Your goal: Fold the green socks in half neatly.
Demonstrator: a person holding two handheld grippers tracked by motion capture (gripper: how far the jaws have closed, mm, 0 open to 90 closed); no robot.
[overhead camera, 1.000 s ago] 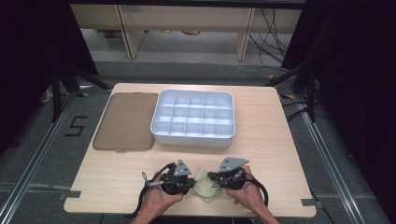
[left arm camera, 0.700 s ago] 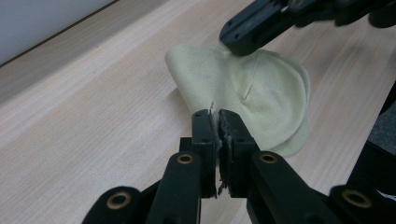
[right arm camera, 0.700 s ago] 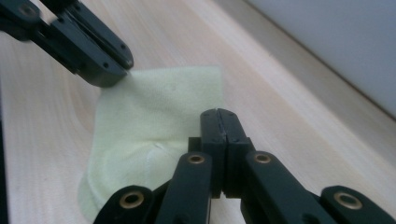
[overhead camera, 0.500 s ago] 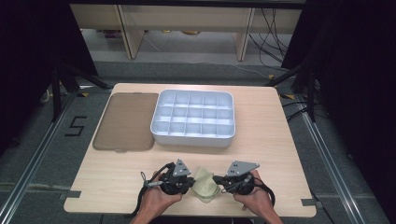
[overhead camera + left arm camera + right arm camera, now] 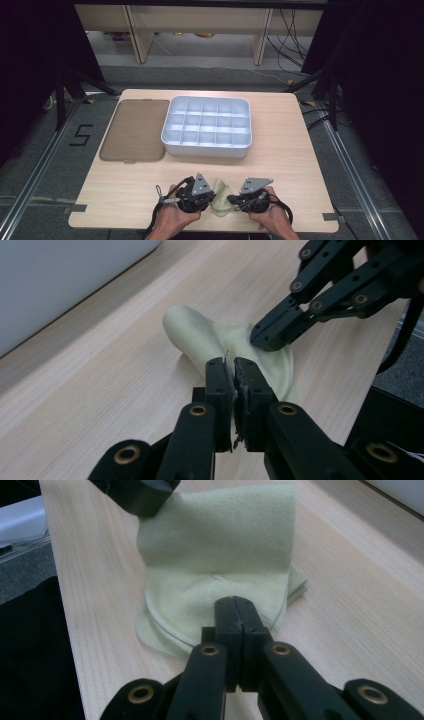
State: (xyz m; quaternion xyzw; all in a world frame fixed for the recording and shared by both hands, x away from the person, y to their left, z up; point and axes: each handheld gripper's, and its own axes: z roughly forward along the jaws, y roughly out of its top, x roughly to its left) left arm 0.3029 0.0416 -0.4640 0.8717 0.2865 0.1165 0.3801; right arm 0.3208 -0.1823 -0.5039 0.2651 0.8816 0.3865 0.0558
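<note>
A small pale green cloth (image 5: 220, 199) lies crumpled near the table's front edge, between my two grippers. My left gripper (image 5: 212, 197) is shut on the cloth's left side; in the left gripper view a thin edge of the cloth (image 5: 195, 332) shows between its closed jaws (image 5: 233, 372). My right gripper (image 5: 231, 200) is shut on the opposite hem, and its tips (image 5: 261, 337) rest on the fabric. In the right gripper view the cloth (image 5: 215, 545) rises from my closed jaws (image 5: 235, 607) towards the left gripper (image 5: 145, 500). A hand holds each gripper.
A white tray (image 5: 207, 148) with several empty compartments stands at the middle of the table. A flat brown mat (image 5: 134, 130) lies to its left. The wooden table (image 5: 300, 165) ends just behind the hands, with dark floor and metal rails on both sides.
My right gripper has shifted a little to the right, and the cloth is spread slightly wider between the grippers. The left gripper has stayed in place.
</note>
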